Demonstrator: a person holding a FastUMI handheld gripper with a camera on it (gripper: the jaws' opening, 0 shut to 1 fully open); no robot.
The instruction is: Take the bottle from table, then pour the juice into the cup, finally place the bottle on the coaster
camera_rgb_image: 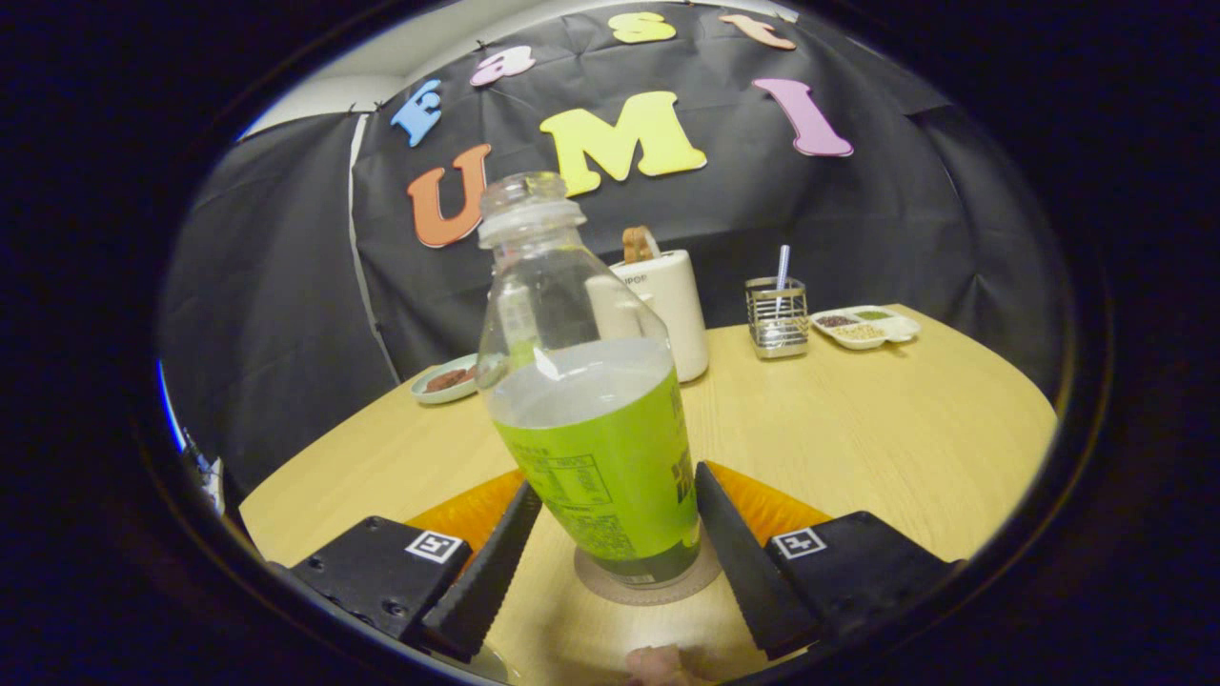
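So starting over on the left, there's a small pale green dish (444, 381) with something dark brown in it, sitting on the light wood table (858, 429) near the back edge, well apart from everything up front. Moving in, the gripper (610, 534) has its two fingers spread to either side of the bottle (591, 419); the left finger's tip looks like it's right up against the green label, while the right one sits just beside it, and I honestly can't tell if both are actually pressing, so call the grip uncertain. The bottle is clear plastic with no cap on, liquid filling the lower part, and it's leaning a little to the left. Its base is down on the round brownish coaster (648, 583), right between the fingers. Behind the bottle stands a white appliance (672, 314) with something brown poking out the top. Further right there's a metal wire holder (777, 319) with a straw-like stick in it, and just beside that a white divided tray (867, 327) holding little piles of grains or seeds.
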